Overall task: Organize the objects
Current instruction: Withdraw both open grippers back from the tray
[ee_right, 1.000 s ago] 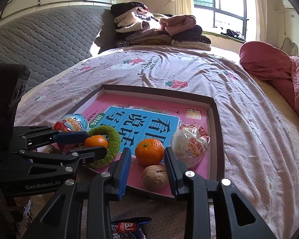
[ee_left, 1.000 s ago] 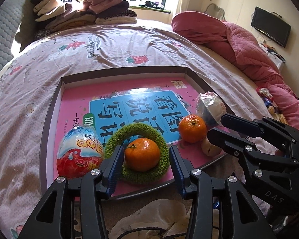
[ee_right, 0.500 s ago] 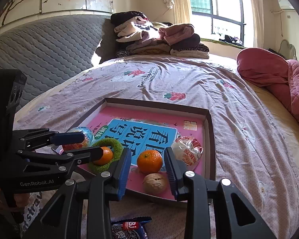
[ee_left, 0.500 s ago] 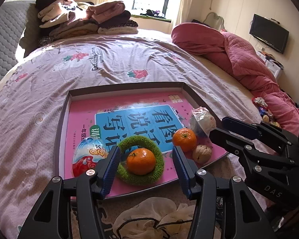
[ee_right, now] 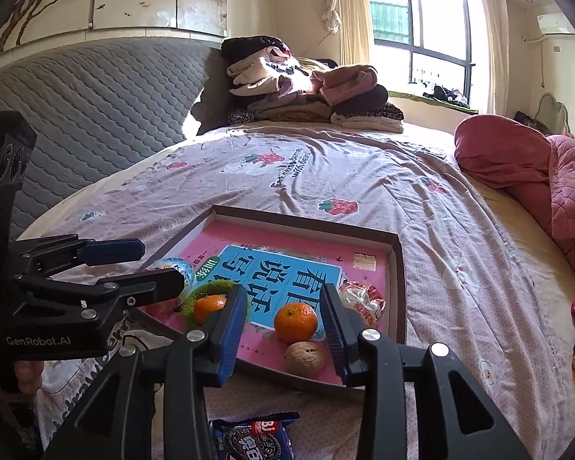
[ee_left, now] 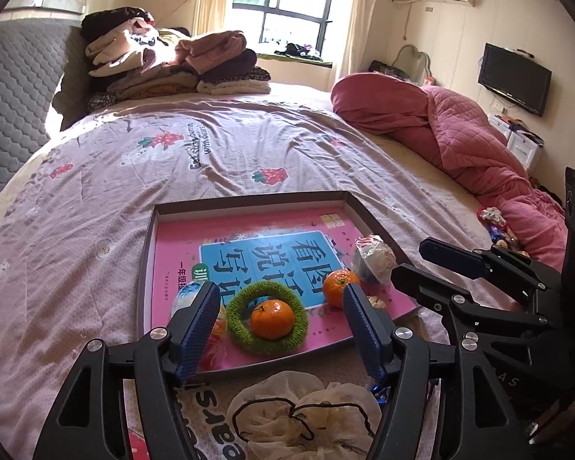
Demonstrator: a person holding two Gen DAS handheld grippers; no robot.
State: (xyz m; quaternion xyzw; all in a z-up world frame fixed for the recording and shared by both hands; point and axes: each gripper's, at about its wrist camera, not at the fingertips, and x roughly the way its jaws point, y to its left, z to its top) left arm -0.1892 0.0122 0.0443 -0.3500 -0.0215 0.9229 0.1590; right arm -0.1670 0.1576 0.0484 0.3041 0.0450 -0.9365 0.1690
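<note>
Both grippers lifted off tray (ee_left: 143,268); "GenRobot.AI" legible.

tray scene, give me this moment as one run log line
left tool: open, empty | right tool: open, empty | oranges, walnut: in tray

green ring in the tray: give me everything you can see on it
The green ring is a fuzzy, chenille-looking loop, bright green, round and soft. It lies flat on the pink book cover near the front edge of the shallow tray. An orange sits inside its hole, apparently touching the inner rim. A foil-wrapped egg lies just beside it on the left. The left gripper frames it in view, pads clear of it. In the right wrist view only part shows.
</note>
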